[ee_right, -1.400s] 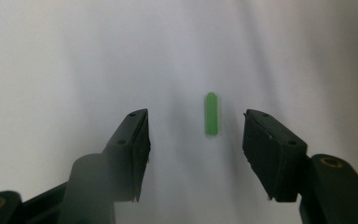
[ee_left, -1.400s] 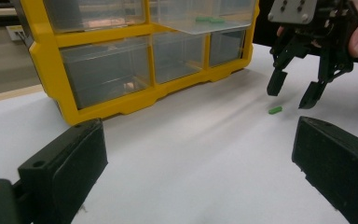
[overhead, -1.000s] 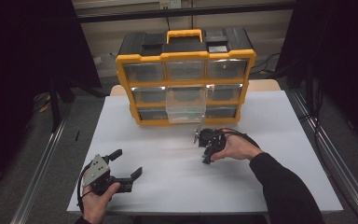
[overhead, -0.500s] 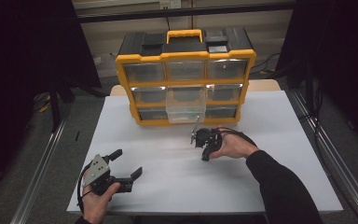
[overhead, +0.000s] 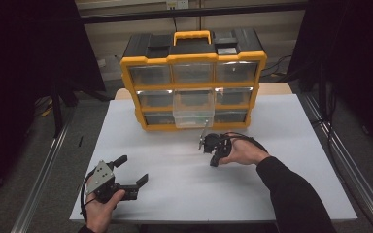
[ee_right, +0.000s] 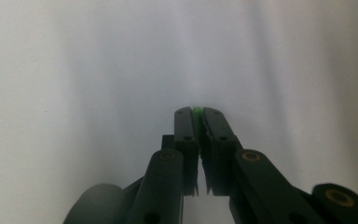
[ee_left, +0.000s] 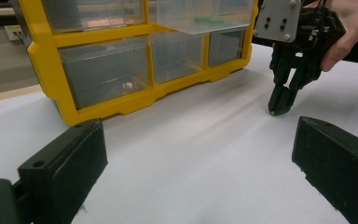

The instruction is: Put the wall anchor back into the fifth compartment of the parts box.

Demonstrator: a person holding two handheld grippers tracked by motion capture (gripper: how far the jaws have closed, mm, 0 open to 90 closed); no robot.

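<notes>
The drawer cabinet [overhead: 193,82] stands at the back of the table [overhead: 291,160], one drawer [overhead: 193,109] pulled out.

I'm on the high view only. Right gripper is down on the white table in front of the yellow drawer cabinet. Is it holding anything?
Observer: Yes. In the right gripper view, the right gripper has just been closing and now pinches a small green piece at its tips.
Operator: Lifted or on the table?
Observer: In the left gripper view the tips and the green piece sit right at the table; I can't tell if they touch it.
Operator: Anything in the pulled-out drawer?
Observer: The left gripper view shows green pieces lying in the open drawer.
Operator: Left gripper?
Observer: The left gripper is open, nothing between its pads.
</notes>
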